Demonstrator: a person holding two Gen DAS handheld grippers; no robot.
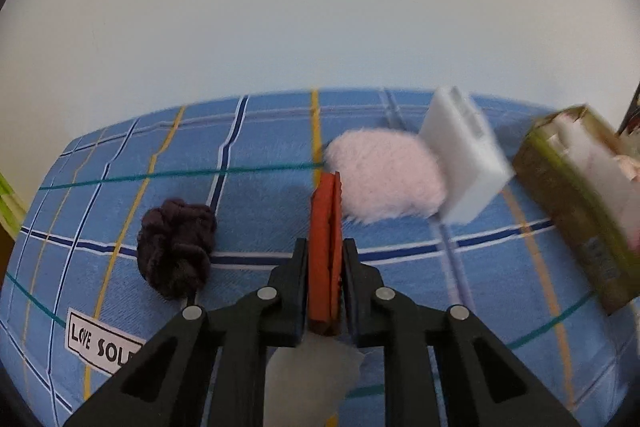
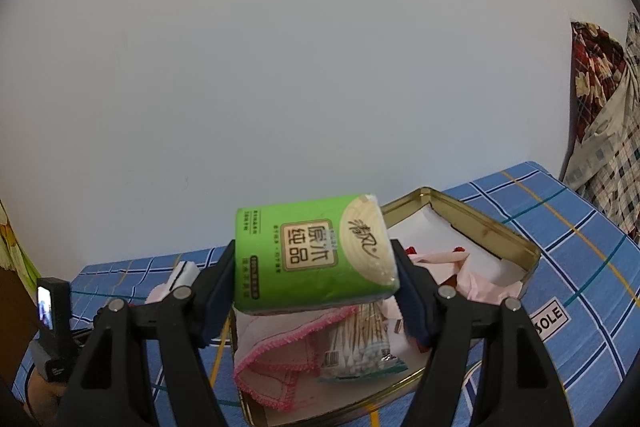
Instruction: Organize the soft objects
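right tongs (image 2: 314, 283) pinching tissue pack (image 2: 316, 259) above tin (image 2: 496, 231) | left tongs (image 1: 327, 223) pressed together, holding nothing

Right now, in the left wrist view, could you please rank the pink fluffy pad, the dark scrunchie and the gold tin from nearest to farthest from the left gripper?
1. Pink fluffy pad: just right of the left gripper tips.
2. Dark scrunchie: further off, left.
3. Gold tin: farthest, at the right edge.

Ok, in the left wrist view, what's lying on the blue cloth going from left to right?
Dark scrunchie → pink fluffy pad → white sponge block → gold tin box.
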